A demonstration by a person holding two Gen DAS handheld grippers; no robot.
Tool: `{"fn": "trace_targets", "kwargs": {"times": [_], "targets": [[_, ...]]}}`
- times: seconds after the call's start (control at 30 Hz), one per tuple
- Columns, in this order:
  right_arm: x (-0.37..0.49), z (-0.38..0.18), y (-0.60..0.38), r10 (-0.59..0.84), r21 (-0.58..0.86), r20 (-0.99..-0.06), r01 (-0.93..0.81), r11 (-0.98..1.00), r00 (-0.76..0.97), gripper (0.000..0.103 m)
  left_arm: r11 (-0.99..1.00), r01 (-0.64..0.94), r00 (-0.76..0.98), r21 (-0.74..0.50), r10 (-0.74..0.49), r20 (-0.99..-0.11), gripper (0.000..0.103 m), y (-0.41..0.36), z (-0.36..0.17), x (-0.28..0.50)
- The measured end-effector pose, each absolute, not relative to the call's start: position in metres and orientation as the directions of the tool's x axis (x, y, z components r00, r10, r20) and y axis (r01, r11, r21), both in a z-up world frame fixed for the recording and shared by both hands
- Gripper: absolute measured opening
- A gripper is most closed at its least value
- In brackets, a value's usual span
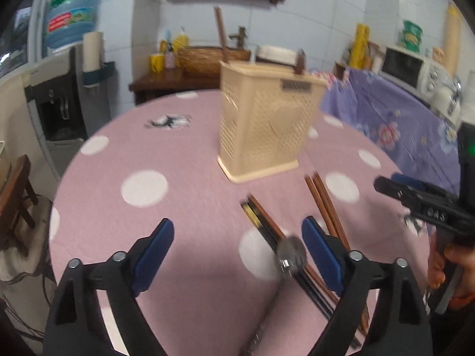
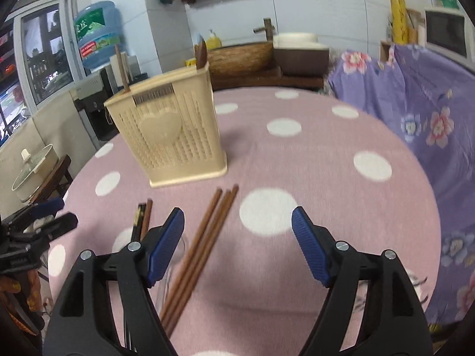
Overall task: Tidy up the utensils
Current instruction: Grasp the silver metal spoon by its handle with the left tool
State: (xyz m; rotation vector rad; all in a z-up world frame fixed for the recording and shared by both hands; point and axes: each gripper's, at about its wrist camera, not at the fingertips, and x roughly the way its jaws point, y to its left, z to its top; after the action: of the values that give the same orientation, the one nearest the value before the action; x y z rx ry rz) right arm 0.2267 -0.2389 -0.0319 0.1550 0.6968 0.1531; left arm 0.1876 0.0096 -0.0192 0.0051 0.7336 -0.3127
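A tiled kitchen wall with a shelf is seen beyond a round tabletop point(image 2: 326, 178) covered in pink cloth with white dots; a beige perforated utensil holder point(image 2: 175, 139) is stood upright toward the far side, with a brown chopstick point(image 2: 121, 68) and a dark handle point(image 2: 202, 52) rising from it; three brown chopsticks point(image 2: 204, 243) are laid side by side just near of the holder; a dark pair point(image 1: 267, 228) lies to their left, beside a blurred metal utensil point(image 1: 292, 252); the left gripper point(image 1: 237, 243) and right gripper point(image 2: 237, 237) are held over these, jaws spread wide, nothing gripped.
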Motion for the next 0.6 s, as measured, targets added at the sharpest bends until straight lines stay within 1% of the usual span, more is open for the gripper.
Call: {"fn": "trace_targets", "kwargs": {"times": [0.07,0.13,0.17,0.23,0.3,0.33,0.37,0.43,0.57,0.6], "targets": [[0.222,-0.041,-0.24,0.199,0.207,-0.638,-0.083,0.975,0.744,0.075,0.945,0.315,0.663,-0.085,-0.283,-0.693,0.075,0.002,-0.03,0.181],[0.218,-0.047,-0.239,0.202,0.211,-0.646,-0.082,0.974,0.736,0.075,0.933,0.351,0.622,-0.077,-0.294,-0.726,0.063,-0.003,-0.041,0.176],[0.217,-0.05,-0.239,0.205,0.216,-0.651,-0.08,0.973,0.731,0.075,0.927,0.37,0.604,-0.069,-0.296,-0.74,0.06,-0.007,-0.046,0.174],[0.214,-0.055,-0.238,0.207,0.221,-0.656,-0.078,0.972,0.726,0.075,0.916,0.397,0.585,-0.052,-0.297,-0.754,0.052,-0.013,-0.052,0.17],[0.213,-0.057,-0.237,0.211,0.227,-0.658,-0.077,0.971,0.723,0.075,0.913,0.408,0.577,-0.033,-0.286,-0.765,0.048,-0.017,-0.058,0.169],[0.212,-0.057,-0.236,0.214,0.23,-0.658,-0.077,0.97,0.722,0.075,0.913,0.406,0.573,-0.031,-0.28,-0.77,0.043,-0.017,-0.061,0.17],[0.212,-0.058,-0.235,0.218,0.234,-0.658,-0.08,0.969,0.721,0.075,0.914,0.405,0.567,-0.035,-0.281,-0.775,0.04,-0.017,-0.062,0.172],[0.21,-0.058,-0.234,0.223,0.235,-0.66,-0.085,0.968,0.718,0.075,0.912,0.407,0.543,-0.055,-0.29,-0.788,0.029,-0.017,-0.067,0.174],[0.209,-0.058,-0.233,0.225,0.233,-0.663,-0.089,0.968,0.714,0.075,0.912,0.408,0.549,-0.036,-0.276,-0.789,0.028,-0.02,-0.07,0.172],[0.209,-0.058,-0.232,0.226,0.234,-0.664,-0.088,0.968,0.713,0.075,0.915,0.401,0.552,-0.036,-0.273,-0.788,0.023,-0.02,-0.069,0.173]]}}
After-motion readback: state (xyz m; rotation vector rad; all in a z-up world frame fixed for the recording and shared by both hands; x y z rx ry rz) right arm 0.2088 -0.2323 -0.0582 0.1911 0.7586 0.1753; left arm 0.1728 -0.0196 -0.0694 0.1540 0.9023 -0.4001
